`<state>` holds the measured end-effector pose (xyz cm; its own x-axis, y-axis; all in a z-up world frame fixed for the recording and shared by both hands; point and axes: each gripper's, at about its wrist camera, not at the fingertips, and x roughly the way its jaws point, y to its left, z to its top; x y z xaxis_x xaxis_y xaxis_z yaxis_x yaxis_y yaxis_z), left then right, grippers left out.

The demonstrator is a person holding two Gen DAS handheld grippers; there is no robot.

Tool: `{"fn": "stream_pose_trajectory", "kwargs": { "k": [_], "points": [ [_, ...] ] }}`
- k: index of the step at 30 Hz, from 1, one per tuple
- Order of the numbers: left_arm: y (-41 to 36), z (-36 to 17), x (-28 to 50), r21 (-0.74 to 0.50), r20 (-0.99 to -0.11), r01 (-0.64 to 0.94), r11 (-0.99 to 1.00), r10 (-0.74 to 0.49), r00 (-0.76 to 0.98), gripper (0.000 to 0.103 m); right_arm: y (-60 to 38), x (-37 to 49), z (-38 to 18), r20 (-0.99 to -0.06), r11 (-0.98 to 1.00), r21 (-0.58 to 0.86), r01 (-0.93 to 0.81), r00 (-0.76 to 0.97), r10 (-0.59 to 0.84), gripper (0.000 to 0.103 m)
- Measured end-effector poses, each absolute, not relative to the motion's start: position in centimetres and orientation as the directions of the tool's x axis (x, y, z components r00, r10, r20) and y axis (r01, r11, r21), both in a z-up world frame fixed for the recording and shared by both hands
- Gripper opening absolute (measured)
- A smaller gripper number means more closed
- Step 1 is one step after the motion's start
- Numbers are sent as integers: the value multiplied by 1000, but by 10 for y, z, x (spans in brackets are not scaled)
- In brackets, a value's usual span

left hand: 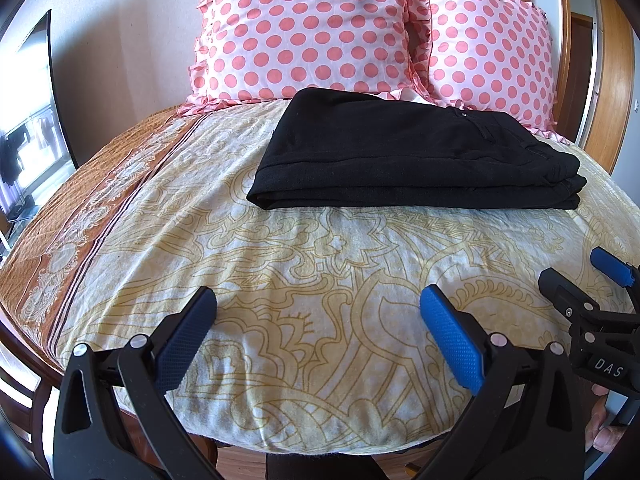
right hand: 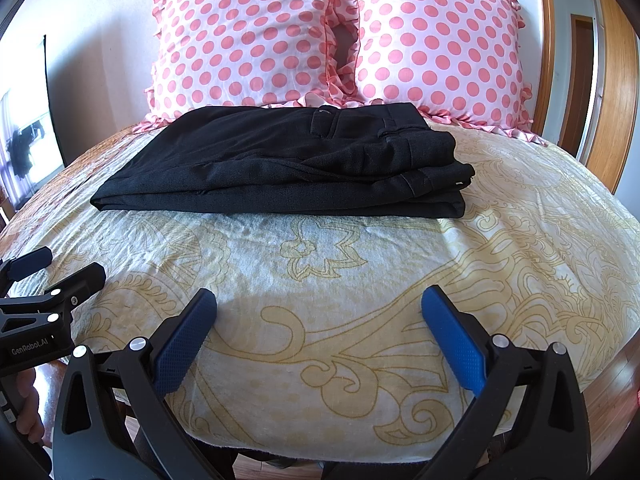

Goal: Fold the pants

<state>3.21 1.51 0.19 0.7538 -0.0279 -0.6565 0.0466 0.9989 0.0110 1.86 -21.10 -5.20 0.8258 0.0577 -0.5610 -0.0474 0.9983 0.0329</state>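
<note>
The black pants [right hand: 280, 168] are seen folded in a neat pile on the bed [right hand: 320, 320] just in front of the dotted pillows [right hand: 248, 36], so the left gripper [left hand: 318, 332] and right gripper [right hand: 319, 332] are held wide apart, empty, near the bed's edge.

Matt black cloth pants [right hand: 280, 164], glossy satin pillows [right hand: 256, 40], textured rubbery fingers [right hand: 180, 344]

open bedspread in front of the folded pants [right hand: 280, 172]

bare bedspread [right hand: 320, 280] stretches clear on the near side of the pants and to their right; two dotted pillows [right hand: 340, 40] stand close behind them, closing off the far side.
</note>
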Motion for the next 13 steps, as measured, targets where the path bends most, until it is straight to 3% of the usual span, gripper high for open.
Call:
{"fn": "stream_pose_trajectory", "kwargs": {
  "k": [13],
  "points": [
    [15,3,33,11,-660,49,999,-29,751,101,-211,19,-52,-561,998,33,-47,826,57,102]
  ]
}}
